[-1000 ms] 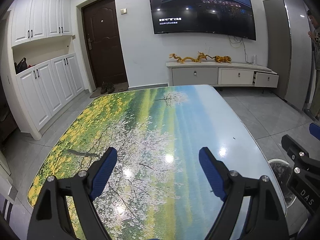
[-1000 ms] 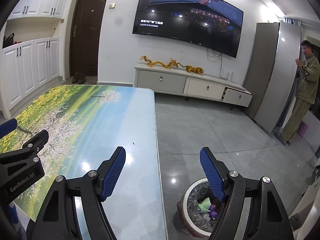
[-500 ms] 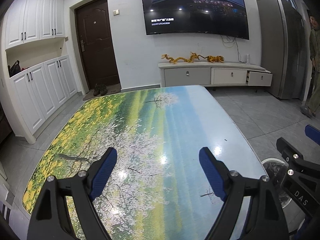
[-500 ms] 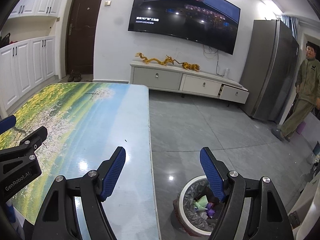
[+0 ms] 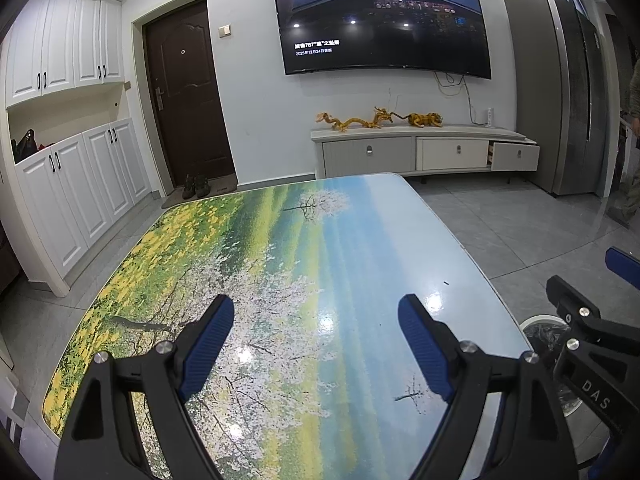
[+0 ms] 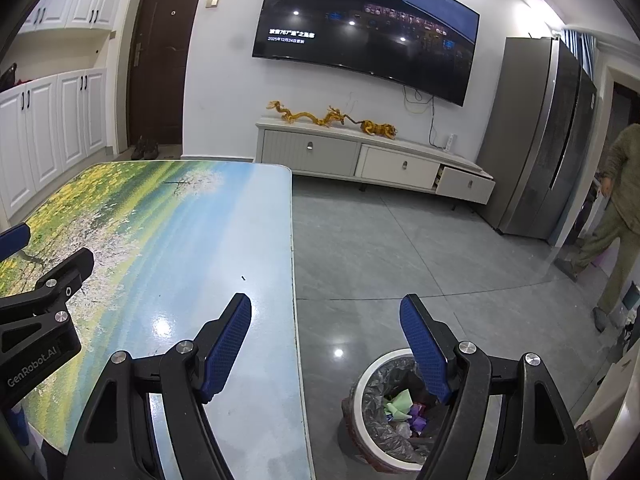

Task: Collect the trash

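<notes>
Trash is lying inside the bin on the grey floor, just off the right edge of the surface; green and purple scraps of paper are showing against the crinkled grey liner. The bin's white rim is also peeking into the left wrist view, partly hidden behind the right tool's black frame.

The right tool is hanging with its blue-padded fingers spread wide and holding nothing, one finger over the surface edge and the other above the bin. The left tool is hovering over the glossy landscape print on the surface, its fingers likewise gaping and gripping nothing. A tiny dark speck is sitting on the pale blue part of the surface near its right edge.

Beyond, a television is glowing on the white wall above a low cabinet carrying golden dragon figures, with its rightmost drawer standing slightly out. A person in olive clothes is standing at the far right beside the tall grey refrigerator
</notes>
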`<state>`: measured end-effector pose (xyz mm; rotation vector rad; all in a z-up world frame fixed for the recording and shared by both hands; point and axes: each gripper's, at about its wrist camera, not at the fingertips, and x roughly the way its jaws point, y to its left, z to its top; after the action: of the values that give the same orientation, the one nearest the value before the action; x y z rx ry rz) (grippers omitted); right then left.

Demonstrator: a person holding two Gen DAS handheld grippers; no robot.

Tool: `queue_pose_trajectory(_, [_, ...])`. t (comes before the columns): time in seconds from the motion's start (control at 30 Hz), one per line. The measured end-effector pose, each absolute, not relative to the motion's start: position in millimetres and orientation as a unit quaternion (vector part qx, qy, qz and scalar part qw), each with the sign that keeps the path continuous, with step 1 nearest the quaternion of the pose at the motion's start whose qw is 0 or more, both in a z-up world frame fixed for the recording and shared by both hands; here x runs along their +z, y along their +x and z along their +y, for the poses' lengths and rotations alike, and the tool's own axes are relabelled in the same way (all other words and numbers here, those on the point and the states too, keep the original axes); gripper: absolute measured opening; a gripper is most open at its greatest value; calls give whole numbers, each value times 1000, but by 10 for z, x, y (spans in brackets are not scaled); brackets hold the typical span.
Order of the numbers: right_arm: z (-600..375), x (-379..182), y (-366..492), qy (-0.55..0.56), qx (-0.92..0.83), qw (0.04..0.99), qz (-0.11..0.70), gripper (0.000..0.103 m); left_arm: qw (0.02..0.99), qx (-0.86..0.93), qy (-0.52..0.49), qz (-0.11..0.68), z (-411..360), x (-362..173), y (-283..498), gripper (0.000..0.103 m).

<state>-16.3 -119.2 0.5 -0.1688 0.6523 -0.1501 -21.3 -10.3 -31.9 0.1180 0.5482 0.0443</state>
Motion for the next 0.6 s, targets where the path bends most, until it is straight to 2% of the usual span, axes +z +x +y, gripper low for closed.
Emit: queue_pose_trajectory(0.6, [-1226,20,-154,-78,-81,944,311,76,961,18,56,272,-96,-324,-210,84])
